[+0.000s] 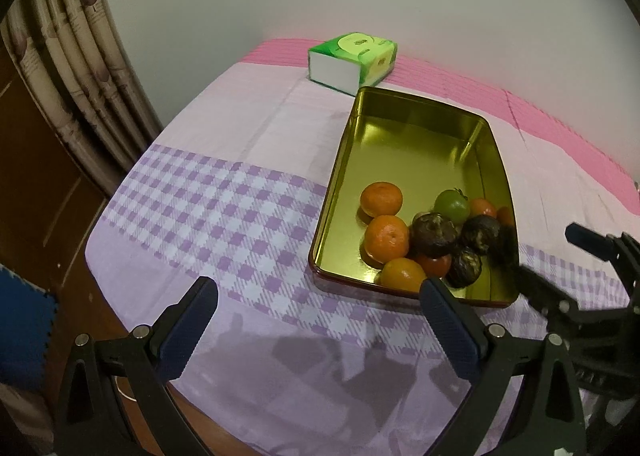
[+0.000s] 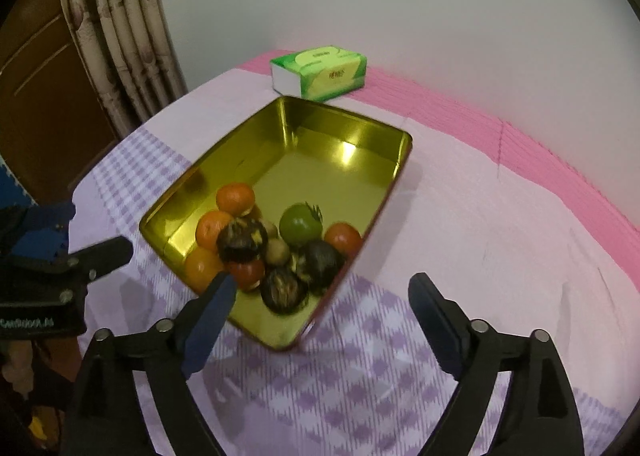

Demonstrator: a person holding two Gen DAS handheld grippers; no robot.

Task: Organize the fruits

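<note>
Beyond gold tin (image 1: 340, 176): green tissue pack (image 2: 320, 72), print unreadable; left claw (image 1: 320, 292), right claw (image 2: 324, 288) both agape, empty.

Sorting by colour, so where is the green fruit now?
The green fruit sits inside the gold tin, near its right wall, between a red fruit and the dark fruits.

Gold tin (image 2: 344, 128) on checked cloth (image 2: 360, 376), fruit (image 2: 272, 248) heaped at near end, right tongs (image 2: 320, 296) agape, empty
</note>
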